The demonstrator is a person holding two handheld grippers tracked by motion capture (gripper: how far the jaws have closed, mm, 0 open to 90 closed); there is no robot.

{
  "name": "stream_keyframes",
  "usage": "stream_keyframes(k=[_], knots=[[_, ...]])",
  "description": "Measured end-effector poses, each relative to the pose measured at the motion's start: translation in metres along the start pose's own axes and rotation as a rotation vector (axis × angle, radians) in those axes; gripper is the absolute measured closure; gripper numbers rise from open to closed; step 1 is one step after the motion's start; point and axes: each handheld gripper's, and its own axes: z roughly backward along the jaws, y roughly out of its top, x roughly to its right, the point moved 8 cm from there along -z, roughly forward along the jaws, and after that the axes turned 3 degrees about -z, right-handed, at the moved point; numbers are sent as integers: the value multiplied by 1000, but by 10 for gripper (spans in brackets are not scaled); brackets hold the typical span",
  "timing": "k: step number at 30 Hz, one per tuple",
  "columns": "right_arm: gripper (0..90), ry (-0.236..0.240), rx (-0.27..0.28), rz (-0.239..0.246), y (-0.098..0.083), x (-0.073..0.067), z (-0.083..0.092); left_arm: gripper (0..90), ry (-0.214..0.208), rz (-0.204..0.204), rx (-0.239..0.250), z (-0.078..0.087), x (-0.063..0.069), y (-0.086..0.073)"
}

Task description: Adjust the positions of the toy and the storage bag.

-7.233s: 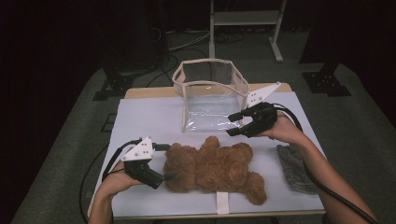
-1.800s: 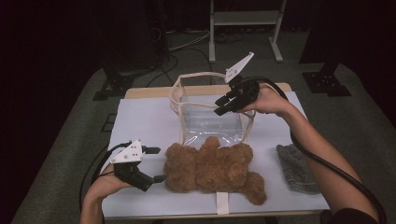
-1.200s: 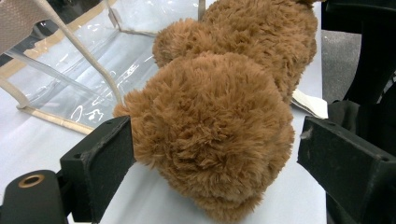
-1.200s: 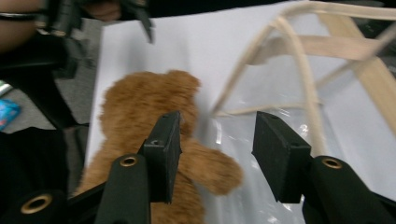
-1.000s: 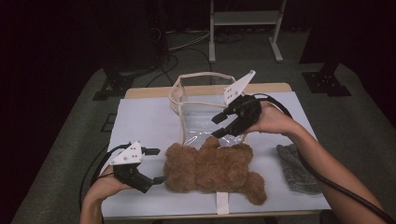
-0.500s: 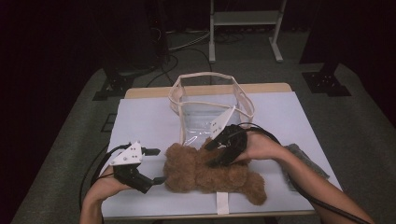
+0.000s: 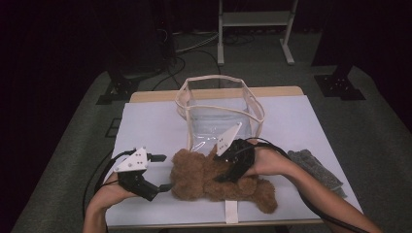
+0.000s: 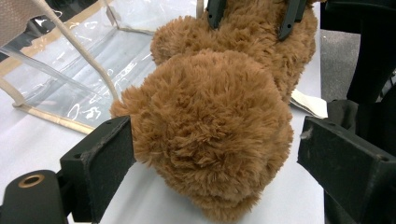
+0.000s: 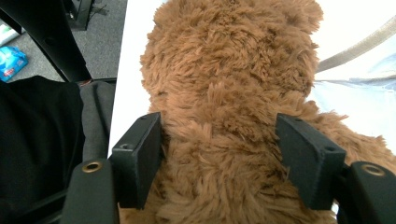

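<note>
A brown plush teddy bear [image 7: 214, 179] lies on the white table [image 7: 150, 126], in front of a clear bag with beige trim [image 7: 218, 77]. My left gripper [image 7: 165, 172] rests at the bear's head end. It is open, its jaws standing either side of the furry head [image 8: 210, 135] with a gap on one side. My right gripper [image 7: 224, 171] is down over the bear's middle. Its jaws have just been opening and now straddle the body [image 9: 224, 93], fur brushing the pads without a squeeze. From the left gripper view, the right gripper [image 8: 252, 16] shows over the bear's far part.
The clear bag [image 8: 84, 70] stands open-topped just behind the bear. A grey cloth [image 7: 316, 170] lies at the table's right edge. A beige strap [image 7: 232, 211] hangs over the front edge. A metal stand [image 7: 255, 19] and cables are on the floor beyond.
My right gripper has come down from above the bag toward the front and now sits astride the bear. The left gripper and the bear have stayed put.
</note>
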Motion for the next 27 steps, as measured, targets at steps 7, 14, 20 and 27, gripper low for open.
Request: stream_keyframes(k=[7, 14, 20, 27], knots=[[267, -10, -27, -19, -4, 1, -6, 97, 0, 7, -6, -1, -1, -3], [259, -30, -21, -7, -8, -7, -11, 97, -2, 7, -4, -1, -1, -3], [248, -21, -23, -18, -10, -9, -14, 97, -2, 9, -2, -2, -2, -4], [217, -36, -52, 15, -10, -11, -20, 97, -1, 12, -2, -2, -2, -4]])
